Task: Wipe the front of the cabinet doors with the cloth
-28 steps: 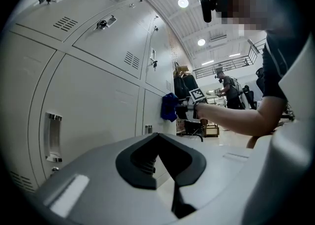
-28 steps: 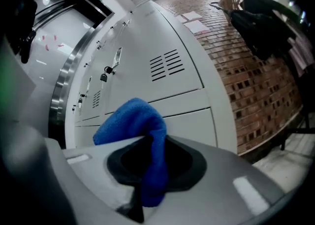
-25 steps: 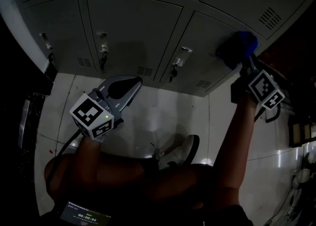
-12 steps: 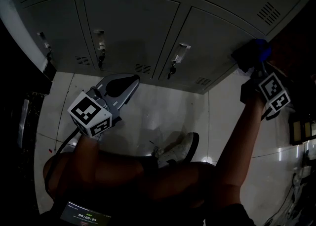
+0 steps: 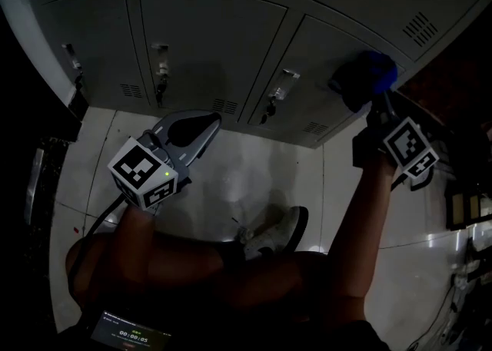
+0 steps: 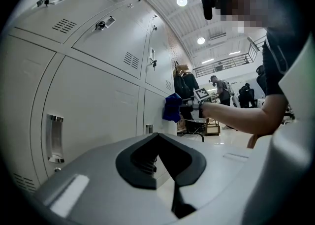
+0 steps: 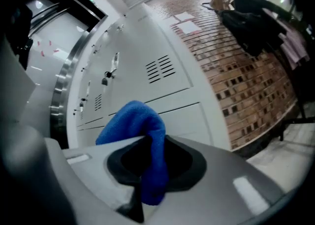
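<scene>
A blue cloth point(image 5: 364, 78) is pinched in my right gripper point(image 5: 377, 100), which presses it against the lower right grey cabinet door point(image 5: 330, 57). In the right gripper view the cloth point(image 7: 142, 135) folds over the shut jaws, with the pale door point(image 7: 167, 106) right behind it. My left gripper point(image 5: 188, 130) hangs shut and empty over the floor, below the middle door point(image 5: 207, 34). From the left gripper view I see the cloth point(image 6: 172, 107) on the door row, held out on a bare arm point(image 6: 236, 115).
Lock handles point(image 5: 160, 61) and vent slots point(image 5: 419, 28) stand out from the doors. A glossy white tiled floor point(image 5: 246, 173) lies below, with the person's shoe point(image 5: 280, 234) on it. A brick wall point(image 7: 246, 71) stands beyond the cabinet's end. People stand far off point(image 6: 246, 93).
The right gripper and cloth slid right along the door half a second ago, then came back left and slightly up. The left gripper barely moved.
</scene>
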`<action>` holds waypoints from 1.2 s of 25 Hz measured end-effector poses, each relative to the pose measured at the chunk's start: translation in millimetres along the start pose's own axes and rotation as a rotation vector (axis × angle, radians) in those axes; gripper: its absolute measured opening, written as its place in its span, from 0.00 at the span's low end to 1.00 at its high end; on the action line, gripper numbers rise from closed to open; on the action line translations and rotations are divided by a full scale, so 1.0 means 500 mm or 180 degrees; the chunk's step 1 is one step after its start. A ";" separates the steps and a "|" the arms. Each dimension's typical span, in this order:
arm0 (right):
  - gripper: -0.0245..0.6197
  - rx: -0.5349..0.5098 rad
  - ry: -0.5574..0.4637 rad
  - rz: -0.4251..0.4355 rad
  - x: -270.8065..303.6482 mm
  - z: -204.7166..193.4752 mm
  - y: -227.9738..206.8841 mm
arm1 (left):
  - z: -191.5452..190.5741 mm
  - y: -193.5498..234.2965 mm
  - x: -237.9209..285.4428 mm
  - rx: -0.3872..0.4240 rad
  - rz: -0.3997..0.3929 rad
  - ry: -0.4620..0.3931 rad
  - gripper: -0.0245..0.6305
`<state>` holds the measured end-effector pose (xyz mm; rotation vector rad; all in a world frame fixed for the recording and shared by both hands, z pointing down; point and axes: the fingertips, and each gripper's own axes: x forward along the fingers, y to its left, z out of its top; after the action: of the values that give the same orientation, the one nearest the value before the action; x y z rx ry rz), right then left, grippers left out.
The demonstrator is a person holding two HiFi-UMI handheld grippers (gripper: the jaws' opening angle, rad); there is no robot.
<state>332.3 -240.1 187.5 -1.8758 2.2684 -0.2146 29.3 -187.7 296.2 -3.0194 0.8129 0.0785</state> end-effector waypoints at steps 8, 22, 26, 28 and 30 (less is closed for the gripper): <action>0.13 0.0193 0.0295 0.1147 0.091 -0.099 0.269 | 0.009 -0.001 -0.004 -0.0025 0.0003 -0.0045 0.04; 0.13 0.0021 0.0301 0.0696 0.141 -0.162 0.209 | 0.006 0.001 -0.005 -0.0023 -0.0006 -0.0044 0.04; 0.13 0.0029 0.0327 0.0480 0.119 -0.161 0.153 | 0.006 0.002 -0.006 -0.0023 0.0005 -0.0043 0.04; 0.13 0.0013 0.0334 0.0355 0.103 -0.156 0.119 | 0.006 0.000 -0.004 -0.0023 -0.0010 -0.0043 0.04; 0.13 -0.0019 0.0336 0.0244 0.089 -0.151 0.089 | 0.005 -0.002 -0.004 -0.0022 -0.0023 -0.0040 0.04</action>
<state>264.0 -276.1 248.3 -1.8167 2.4072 -0.3026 27.8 -185.6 293.7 -3.0251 0.8023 0.1005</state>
